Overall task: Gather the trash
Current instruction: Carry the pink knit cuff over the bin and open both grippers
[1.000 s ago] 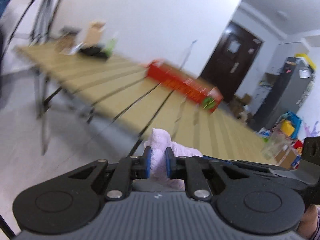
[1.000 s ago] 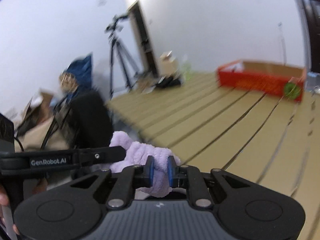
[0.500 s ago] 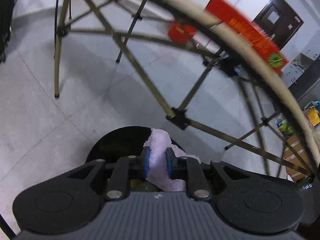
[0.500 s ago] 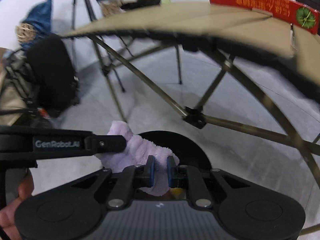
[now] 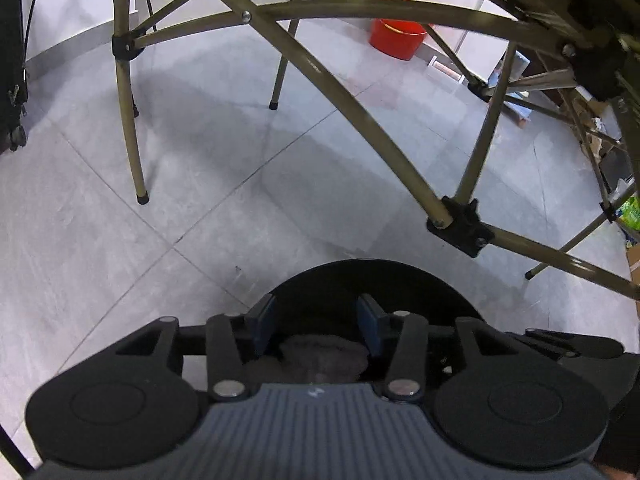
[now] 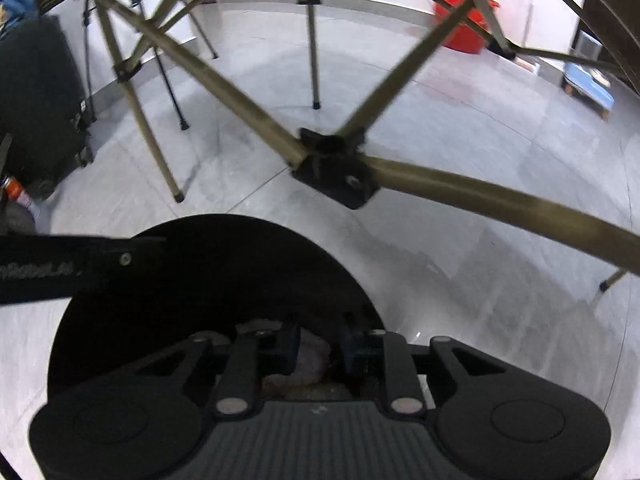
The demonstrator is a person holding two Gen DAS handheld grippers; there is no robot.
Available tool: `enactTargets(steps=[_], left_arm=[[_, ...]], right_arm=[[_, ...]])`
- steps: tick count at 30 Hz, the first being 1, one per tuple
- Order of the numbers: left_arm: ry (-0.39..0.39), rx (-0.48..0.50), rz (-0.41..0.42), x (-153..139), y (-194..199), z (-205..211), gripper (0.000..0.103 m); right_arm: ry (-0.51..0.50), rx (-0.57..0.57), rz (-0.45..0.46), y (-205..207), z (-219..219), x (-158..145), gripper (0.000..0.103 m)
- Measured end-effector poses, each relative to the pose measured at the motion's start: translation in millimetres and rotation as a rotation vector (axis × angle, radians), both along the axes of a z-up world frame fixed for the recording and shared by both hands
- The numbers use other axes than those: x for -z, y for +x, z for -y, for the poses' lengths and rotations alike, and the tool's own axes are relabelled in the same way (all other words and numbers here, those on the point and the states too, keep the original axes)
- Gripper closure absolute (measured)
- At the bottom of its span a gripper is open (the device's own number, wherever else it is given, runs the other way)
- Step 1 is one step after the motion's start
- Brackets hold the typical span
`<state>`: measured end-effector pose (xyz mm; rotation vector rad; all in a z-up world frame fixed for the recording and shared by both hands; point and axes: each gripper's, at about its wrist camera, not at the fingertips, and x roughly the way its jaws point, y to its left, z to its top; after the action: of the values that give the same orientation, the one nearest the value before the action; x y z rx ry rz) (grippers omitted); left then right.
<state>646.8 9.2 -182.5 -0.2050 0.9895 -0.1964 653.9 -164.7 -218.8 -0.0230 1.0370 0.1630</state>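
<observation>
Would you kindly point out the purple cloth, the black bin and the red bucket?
purple cloth (image 5: 320,356): left wrist view, its fuzzy top between the fingers.
black bin (image 6: 208,280): right wrist view, its dark inside.
red bucket (image 5: 396,38): left wrist view, its side wall.

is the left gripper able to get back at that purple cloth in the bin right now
Probably yes. The left gripper hangs open right over the black bin, and the purple cloth lies just below its fingers with nothing between them. The table legs stand off to the side.
</observation>
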Motion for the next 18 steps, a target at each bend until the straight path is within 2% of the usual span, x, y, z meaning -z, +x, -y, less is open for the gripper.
enactTargets(steps=[3, 5, 7, 10, 15, 17, 18], left_arm=[[0.011, -0.003, 0.014, -8.9, -6.9, -0.2, 0.055], [0.014, -0.008, 0.042, -24.1, -21.6, -1.9, 0.053], [0.039, -0.005, 0.082, -40.2, -37.5, -1.9, 0.053], [0.073, -0.02, 0.164, -70.2, -77.2, -2.6, 0.053], [0.081, -0.069, 0.293, -129.3, -160.7, -2.8, 0.049], [0.079, -0.089, 0.338, -154.8, -204.6, -1.4, 0.043], [0.08, -0.101, 0.352, -167.1, -228.1, -0.2, 0.037]], right_arm=[[0.007, -0.016, 0.003, -4.2, -3.1, -7.6, 0.082], [0.015, -0.016, 0.01, -11.8, -0.2, -19.0, 0.078], [0.033, -0.015, 0.026, -26.2, 4.5, -35.6, 0.074], [0.036, -0.036, 0.069, -55.7, 8.8, -64.7, 0.073], [0.063, -0.033, 0.203, -128.6, 28.9, -136.2, 0.069], [0.094, -0.016, 0.274, -168.3, 42.0, -170.8, 0.061], [0.108, -0.005, 0.309, -189.7, 47.9, -187.8, 0.058]])
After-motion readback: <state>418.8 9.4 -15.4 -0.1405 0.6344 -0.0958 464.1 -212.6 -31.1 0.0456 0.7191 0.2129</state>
